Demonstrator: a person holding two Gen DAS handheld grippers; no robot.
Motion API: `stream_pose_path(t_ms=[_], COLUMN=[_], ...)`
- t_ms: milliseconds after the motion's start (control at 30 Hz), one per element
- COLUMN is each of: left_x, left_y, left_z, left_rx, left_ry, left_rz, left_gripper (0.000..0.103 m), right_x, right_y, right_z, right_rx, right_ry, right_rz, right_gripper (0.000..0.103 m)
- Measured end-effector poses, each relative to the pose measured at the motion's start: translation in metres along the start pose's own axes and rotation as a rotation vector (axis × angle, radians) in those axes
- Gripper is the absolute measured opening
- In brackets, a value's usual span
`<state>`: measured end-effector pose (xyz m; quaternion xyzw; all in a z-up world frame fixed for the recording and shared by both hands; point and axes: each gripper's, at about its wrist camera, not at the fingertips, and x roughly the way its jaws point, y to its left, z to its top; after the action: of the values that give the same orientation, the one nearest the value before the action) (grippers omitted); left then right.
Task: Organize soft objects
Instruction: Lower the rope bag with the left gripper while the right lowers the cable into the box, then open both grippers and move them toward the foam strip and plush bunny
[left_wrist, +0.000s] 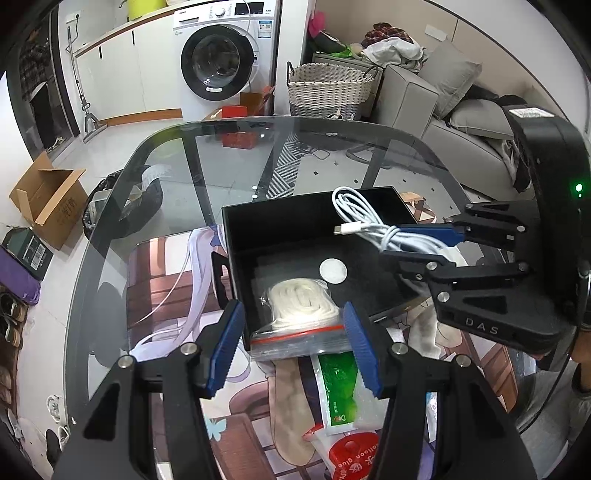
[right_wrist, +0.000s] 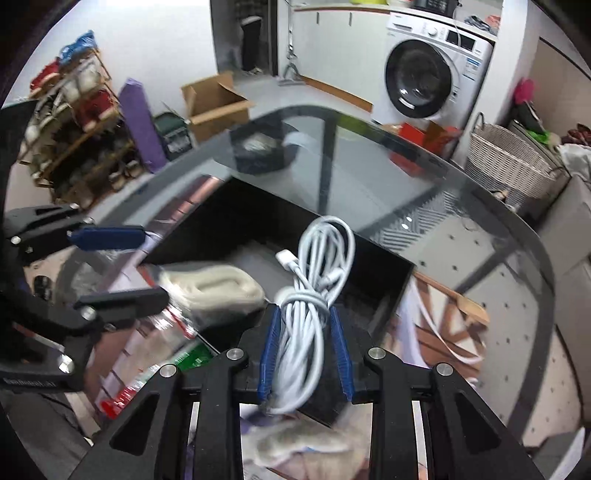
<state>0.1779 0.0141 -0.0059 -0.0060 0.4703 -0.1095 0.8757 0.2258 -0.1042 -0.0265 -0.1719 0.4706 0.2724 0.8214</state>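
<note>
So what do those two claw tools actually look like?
Both grippers, left and right, are black angular plastic frames with silver bolts and ridged blue pads lining the jaws. The right one's body carries a green light and raised letters "DAS".

Counts: 1 black box (left_wrist: 295, 236), 1 white USB cable bundle (right_wrist: 314, 288), 1 zip bag of white cord (left_wrist: 301, 314), 1 green packet (left_wrist: 338, 387), 1 red-labelled glue packet (left_wrist: 351, 458), 1 wicker basket (left_wrist: 328, 88), 1 washing machine (left_wrist: 225, 55).
</note>
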Motion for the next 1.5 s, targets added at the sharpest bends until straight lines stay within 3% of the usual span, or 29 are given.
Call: stream_pose_path(t_ms=[267, 367, 500, 533, 633, 900, 1167, 1333, 1500], left_x=[0.000, -0.001, -0.001, -0.001, -0.001, -0.008, -0.010, 0.010, 0.012], left_y=[-0.003, -0.004, -0.003, -0.003, -0.003, -0.009, -0.031, -0.040, -0.031], left_z=[0.000, 0.001, 0.000, -0.001, -0.001, -0.009, -0.038, -0.056, -0.054], left_rx=[0.004, 0.002, -0.004, -0.004, -0.001, 0.016, 0.073, 0.127, 0.086], left_ry=[0.000, -0.002, -0.002, 0.000, 0.004, 0.013, 0.075, 0.148, 0.150], left_rz=[-0.004, -0.003, -0.005, -0.004, -0.007, -0.029, -0.085, -0.039, -0.045], left_gripper=[0.057, 0.057, 0.057, 0.057, 0.057, 0.057, 0.057, 0.057, 0.058], right_x=[0.008, -0.003, -0.006, -0.004, -0.003, -0.031, -0.066, -0.052, -0.027], right_y=[-0.001, 0.012, 0.027, 0.027, 0.016, -0.012, -0.014, 0.006, 0.011], right_z=[-0.004, -0.002, -0.001, -0.001, 0.001, -0.010, -0.055, -0.082, -0.097], right_rx=[-0.044, -0.090, -0.139, -0.130, -0.058, 0.072, 0.158, 0.165, 0.174], right_ry=[0.008, -0.067, -0.060, -0.061, -0.058, -0.082, -0.053, 0.036, 0.101], right_rz=[-0.027, 0.033, 0.044, 0.023, -0.001, 0.025, 0.165, 0.227, 0.221], right_gripper=[0.028, 0.028, 0.029, 0.034, 0.065, 0.065, 0.065, 0.065, 0.065])
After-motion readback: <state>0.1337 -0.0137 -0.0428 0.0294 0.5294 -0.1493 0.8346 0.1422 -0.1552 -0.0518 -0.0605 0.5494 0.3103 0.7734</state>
